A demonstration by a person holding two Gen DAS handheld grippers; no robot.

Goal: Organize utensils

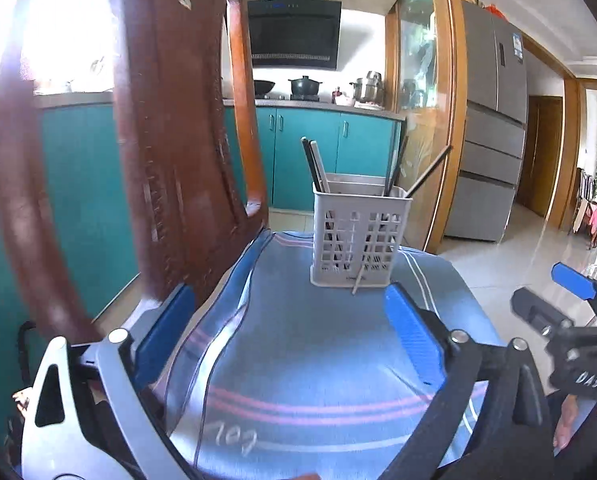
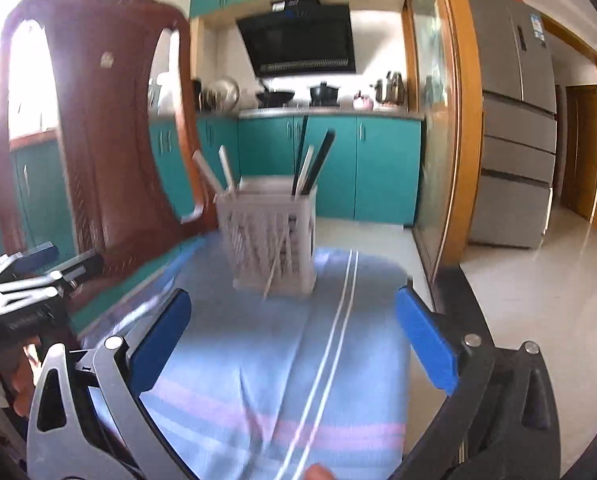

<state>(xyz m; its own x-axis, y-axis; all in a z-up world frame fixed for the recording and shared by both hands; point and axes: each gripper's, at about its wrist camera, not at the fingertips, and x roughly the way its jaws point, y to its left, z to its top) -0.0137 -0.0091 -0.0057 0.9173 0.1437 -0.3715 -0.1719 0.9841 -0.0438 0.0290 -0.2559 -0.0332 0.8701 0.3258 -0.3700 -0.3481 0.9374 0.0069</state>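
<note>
both tools point(image 1: 286, 320) point(image 2: 294, 332) wide open, empty

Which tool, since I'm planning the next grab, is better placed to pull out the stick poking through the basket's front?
Probably right. The stick lies nearly centred ahead of the open right tool; ahead of the open left tool it sits off-centre, and the chair crowds that tool.

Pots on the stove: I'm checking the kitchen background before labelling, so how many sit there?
2: a dark wok on the stove's left side and a lidded black pot to its right. The chair back may hide more.
</note>
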